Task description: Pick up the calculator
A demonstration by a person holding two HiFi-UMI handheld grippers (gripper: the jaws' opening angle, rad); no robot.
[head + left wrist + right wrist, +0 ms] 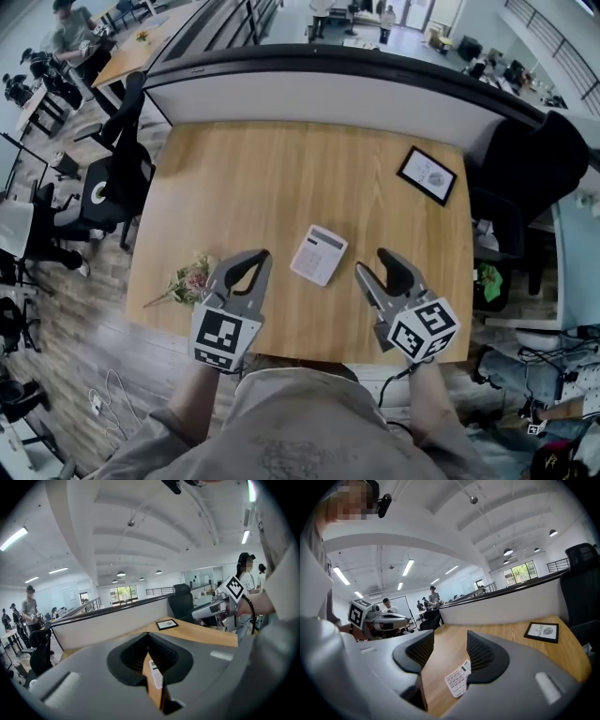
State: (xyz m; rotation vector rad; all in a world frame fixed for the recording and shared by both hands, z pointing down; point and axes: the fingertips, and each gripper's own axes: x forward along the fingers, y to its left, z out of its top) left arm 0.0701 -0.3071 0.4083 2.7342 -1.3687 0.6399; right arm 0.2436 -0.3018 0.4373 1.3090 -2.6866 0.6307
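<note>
Right gripper view shows calculator (457, 679) partly hidden by the spread right gripper (450, 639); left gripper (148, 635) closed.

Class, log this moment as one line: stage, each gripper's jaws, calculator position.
stage: pre-grasp | left gripper: shut, empty | right gripper: open, empty | calculator: flat on table, between grippers, untouched

Calculator (319, 254) mid table (262, 178); frame (427, 175) back-R, flowers (190, 278) front-L.

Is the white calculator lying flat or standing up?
Lying flat. The white rectangular calculator rests keys-up on the light wooden table.
</note>
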